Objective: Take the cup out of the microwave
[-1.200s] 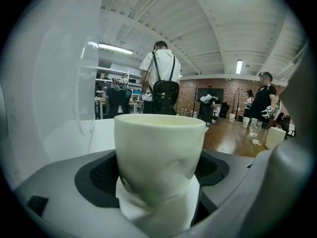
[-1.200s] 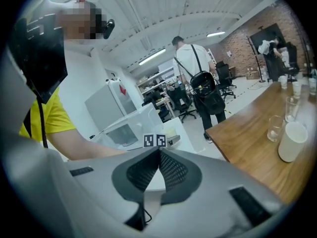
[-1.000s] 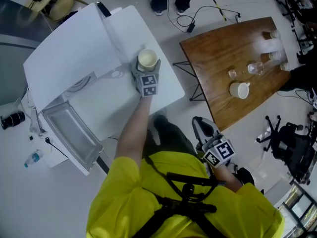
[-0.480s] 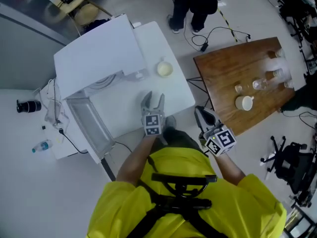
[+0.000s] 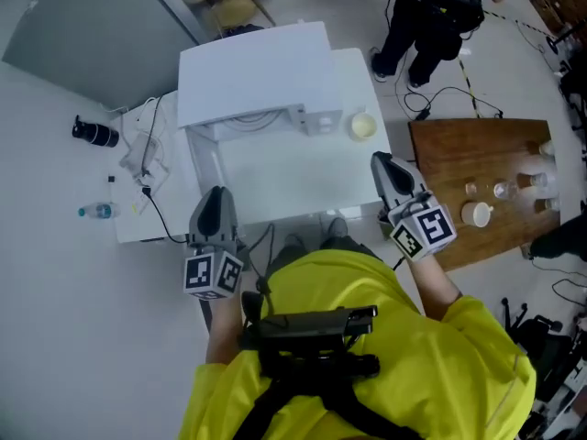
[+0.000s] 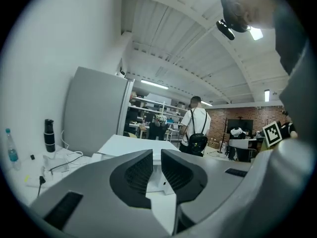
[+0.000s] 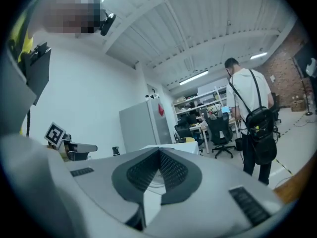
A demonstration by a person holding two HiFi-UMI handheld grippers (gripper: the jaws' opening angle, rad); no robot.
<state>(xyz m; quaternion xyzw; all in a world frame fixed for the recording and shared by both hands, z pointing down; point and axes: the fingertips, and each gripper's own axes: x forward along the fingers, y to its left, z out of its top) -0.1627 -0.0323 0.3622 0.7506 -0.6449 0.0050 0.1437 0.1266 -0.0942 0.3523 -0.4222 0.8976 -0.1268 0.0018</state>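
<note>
The cream cup (image 5: 363, 126) stands upright on the white table (image 5: 303, 186), just right of the white microwave (image 5: 257, 67), with no gripper touching it. The microwave door (image 5: 205, 165) hangs open at its left. My left gripper (image 5: 216, 207) is pulled back near my body, left of the table's front; its jaws are closing to a thin slit with nothing between them. At the table's front right corner, well short of the cup, my right gripper (image 5: 389, 174) is shut and empty. In the left gripper view, the microwave (image 6: 130, 144) shows beyond the pads (image 6: 134, 175).
A wooden table (image 5: 448, 159) at the right carries several glasses and a white mug (image 5: 476, 214). A person (image 5: 429, 16) stands behind it. Cables (image 5: 145, 159), a black bottle (image 5: 95, 133) and a water bottle (image 5: 96, 212) lie left of the microwave.
The left gripper let go of the cup on the table, drew back toward my body and to the left, and its jaws closed. The right gripper rose beside the table.
</note>
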